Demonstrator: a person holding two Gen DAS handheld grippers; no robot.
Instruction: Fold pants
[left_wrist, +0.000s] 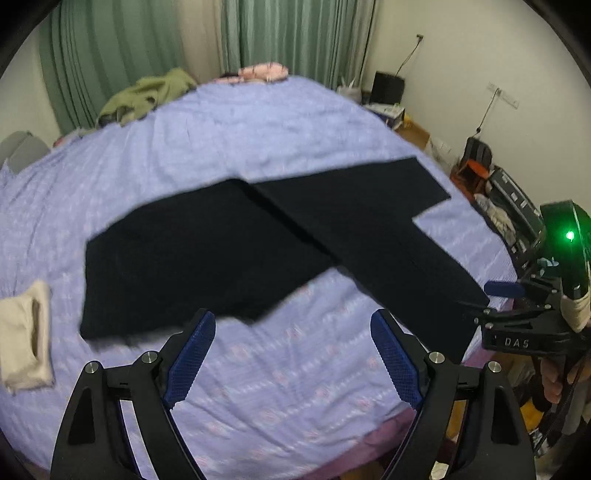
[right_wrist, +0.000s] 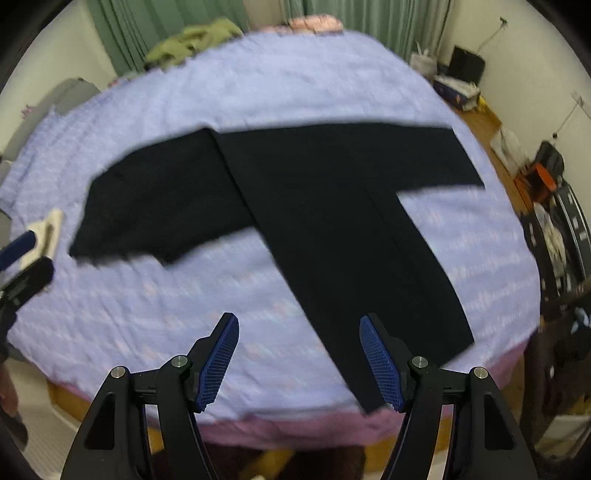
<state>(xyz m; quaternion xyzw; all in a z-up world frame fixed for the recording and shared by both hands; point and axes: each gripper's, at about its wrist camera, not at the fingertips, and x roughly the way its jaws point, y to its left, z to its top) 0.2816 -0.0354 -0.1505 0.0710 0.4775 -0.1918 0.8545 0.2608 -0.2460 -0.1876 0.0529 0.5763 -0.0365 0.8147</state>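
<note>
Lying flat across the middle of the bed (right_wrist: 155, 302), the black pants (right_wrist: 332, 206) look soft and limp, likely to sag and slide unless pinched at a hem or waistband corner. The left gripper (left_wrist: 293, 350) and right gripper (right_wrist: 299, 354) hover at bottom centre of their views, jaws apart, holding nothing. A cream cloth (left_wrist: 22, 343) sits far left.

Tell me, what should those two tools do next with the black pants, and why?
Probably bring both down to one leg's hem and pinch it. The black pants lie flat on the purple bedspread, legs splayed apart and not yet stacked, while the left tool and right tool hang open above the bed, holding nothing. One leg's end lies just under the right tool.
</note>
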